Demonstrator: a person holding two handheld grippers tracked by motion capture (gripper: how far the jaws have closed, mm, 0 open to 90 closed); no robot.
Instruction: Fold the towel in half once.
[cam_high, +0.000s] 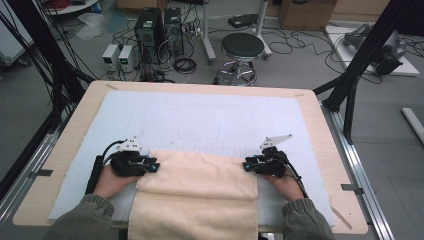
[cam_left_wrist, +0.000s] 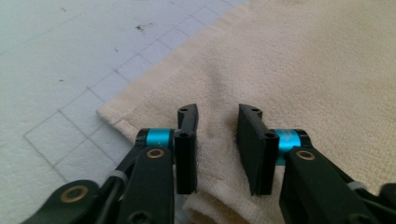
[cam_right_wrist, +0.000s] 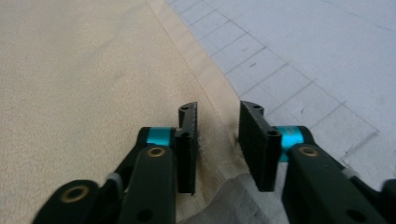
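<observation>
A cream towel (cam_high: 197, 185) lies on the near half of the table and hangs over its front edge, with a fold line across it. My left gripper (cam_high: 151, 167) sits at the towel's left edge near its far corner, my right gripper (cam_high: 248, 165) at the right edge. In the left gripper view the towel's (cam_left_wrist: 299, 70) hem bunches up between the jaws of the left gripper (cam_left_wrist: 217, 135). The right gripper view shows the same: a raised fold of the towel (cam_right_wrist: 84, 70) sits between the jaws of the right gripper (cam_right_wrist: 218, 135). Both grip with a narrow gap.
A white gridded mat (cam_high: 210, 120) covers the wooden table (cam_high: 75, 120). Beyond the table stand a black stool (cam_high: 242, 47), computer towers (cam_high: 150, 27) and cables on the floor. Black frame posts (cam_high: 365, 50) rise at the right.
</observation>
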